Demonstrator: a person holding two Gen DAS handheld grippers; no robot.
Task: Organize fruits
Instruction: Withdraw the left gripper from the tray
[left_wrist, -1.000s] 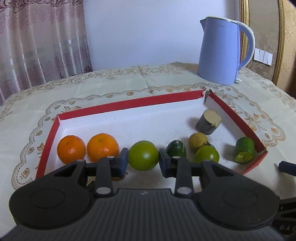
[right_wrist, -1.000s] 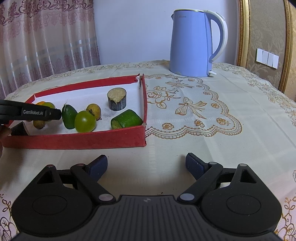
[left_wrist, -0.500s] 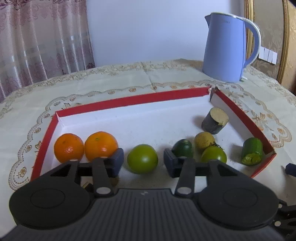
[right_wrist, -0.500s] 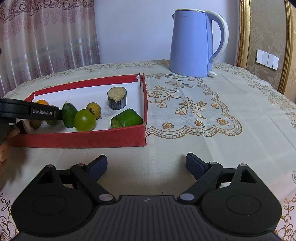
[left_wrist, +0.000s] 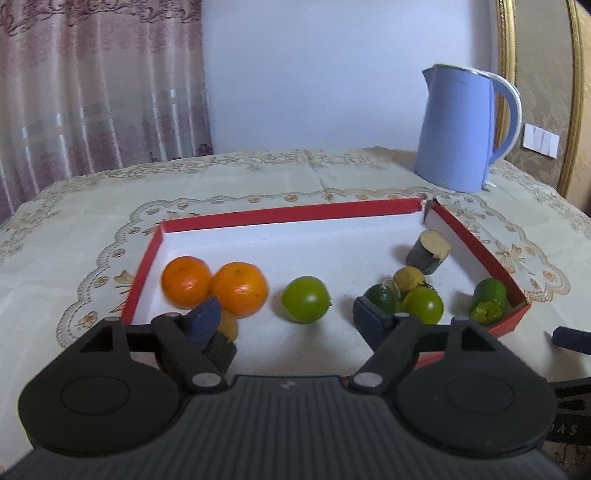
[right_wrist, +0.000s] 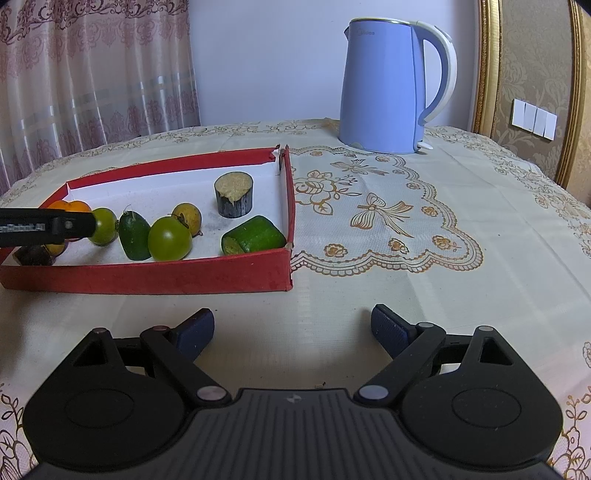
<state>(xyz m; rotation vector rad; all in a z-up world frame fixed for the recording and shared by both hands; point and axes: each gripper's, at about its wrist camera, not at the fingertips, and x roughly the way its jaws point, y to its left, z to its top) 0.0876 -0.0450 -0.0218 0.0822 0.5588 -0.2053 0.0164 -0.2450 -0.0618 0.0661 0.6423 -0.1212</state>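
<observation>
A green tomato (left_wrist: 305, 304) sits alone in the middle of the red tray (left_wrist: 288, 215), two oranges (left_wrist: 239, 289) to one side. The left claw (left_wrist: 286, 319) hangs wide open and empty just before it. The right claw (right_wrist: 291, 328), also spread and empty, hovers over the worktop (right_wrist: 424, 251) near the kettle (right_wrist: 388, 88).

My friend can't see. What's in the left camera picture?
Open left tongs hover over a red tray holding two oranges side by side, a green tomato between the tips, and more fruit at right. A blue kettle stands behind.
</observation>
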